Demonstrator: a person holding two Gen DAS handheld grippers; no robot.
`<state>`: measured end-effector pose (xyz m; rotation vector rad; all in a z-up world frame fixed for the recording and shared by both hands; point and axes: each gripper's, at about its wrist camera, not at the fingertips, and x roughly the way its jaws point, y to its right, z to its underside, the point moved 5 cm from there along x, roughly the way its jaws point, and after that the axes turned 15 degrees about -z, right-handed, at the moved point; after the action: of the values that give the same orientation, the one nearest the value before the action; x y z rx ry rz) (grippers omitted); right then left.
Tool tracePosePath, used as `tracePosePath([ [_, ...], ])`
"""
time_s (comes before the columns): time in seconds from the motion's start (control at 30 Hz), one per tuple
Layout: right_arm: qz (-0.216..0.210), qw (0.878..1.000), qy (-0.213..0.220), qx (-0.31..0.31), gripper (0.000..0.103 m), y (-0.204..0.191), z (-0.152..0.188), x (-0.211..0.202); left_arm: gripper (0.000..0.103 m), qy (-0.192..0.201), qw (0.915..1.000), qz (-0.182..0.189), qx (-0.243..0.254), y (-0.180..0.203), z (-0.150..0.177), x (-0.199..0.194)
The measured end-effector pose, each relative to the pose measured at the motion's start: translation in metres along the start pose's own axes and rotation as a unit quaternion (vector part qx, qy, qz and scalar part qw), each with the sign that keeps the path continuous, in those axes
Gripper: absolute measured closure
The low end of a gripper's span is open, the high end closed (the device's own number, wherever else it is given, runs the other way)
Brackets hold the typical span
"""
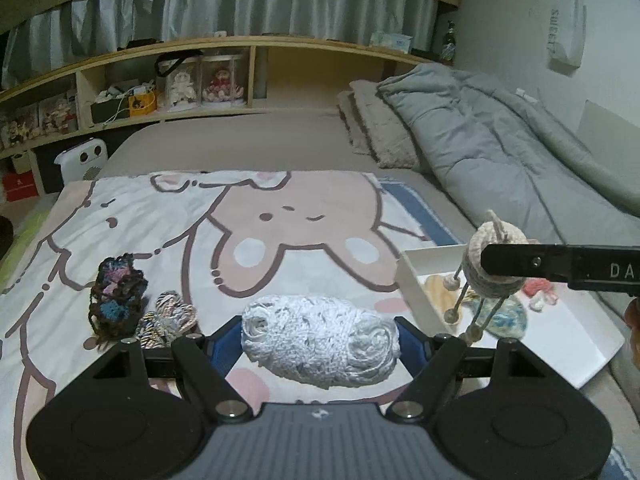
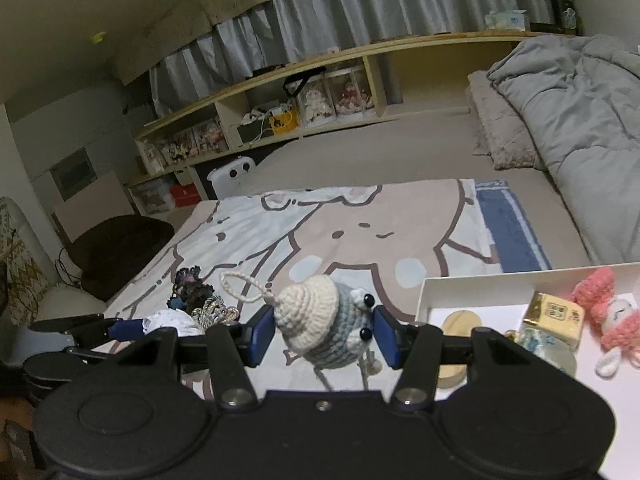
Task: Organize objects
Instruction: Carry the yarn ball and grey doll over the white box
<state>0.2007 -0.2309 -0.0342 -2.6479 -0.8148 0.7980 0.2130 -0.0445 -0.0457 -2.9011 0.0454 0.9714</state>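
Dim, soft indoor light; fisheye bends the edges, corners vignetted black

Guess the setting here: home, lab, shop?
Most likely a home bedroom. The work surface is a bed with a cartoon bunny blanket, a folded grey duvet lies alongside, and a wooden headboard shelf holds boxed dolls.

white yarn bundle [image 1: 320, 342] — rough knit; crocheted doll [image 2: 326, 330] — matt wool; tray [image 1: 592, 344] smooth, glossy.
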Motion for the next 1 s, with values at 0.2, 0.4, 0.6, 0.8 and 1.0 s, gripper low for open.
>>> tracePosePath([
  [0.2, 0.016, 1.0, 0.003, -0.007, 0.049, 0.011, -0.003, -0.035, 0.025, 0.014, 0.9997, 0.016, 0.01, 0.024, -0.006, -0.017],
  [0.4, 0.038, 0.999, 0.012, 0.001, 0.049, 0.032, -0.008, -0.072, 0.025, 0.019, 0.9994, 0.028, 0.011, 0.053, -0.009, -0.025],
  [0.6, 0.07, 0.997, 0.023, 0.005, 0.048, 0.059, -0.009, -0.106, 0.025, 0.019, 0.998, 0.055, 0.023, 0.093, -0.011, -0.027],
  [0.8, 0.102, 0.994, 0.028, 0.019, 0.048, 0.097, -0.004, -0.135, 0.025, 0.019, 0.9958, 0.08, 0.04, 0.139, -0.01, -0.024],
  [1.0, 0.129, 0.99, 0.039, 0.038, 0.048, 0.141, 0.004, -0.147, 0.025, 0.009, 0.993, 0.107, 0.05, 0.184, 0.0, -0.012],
])
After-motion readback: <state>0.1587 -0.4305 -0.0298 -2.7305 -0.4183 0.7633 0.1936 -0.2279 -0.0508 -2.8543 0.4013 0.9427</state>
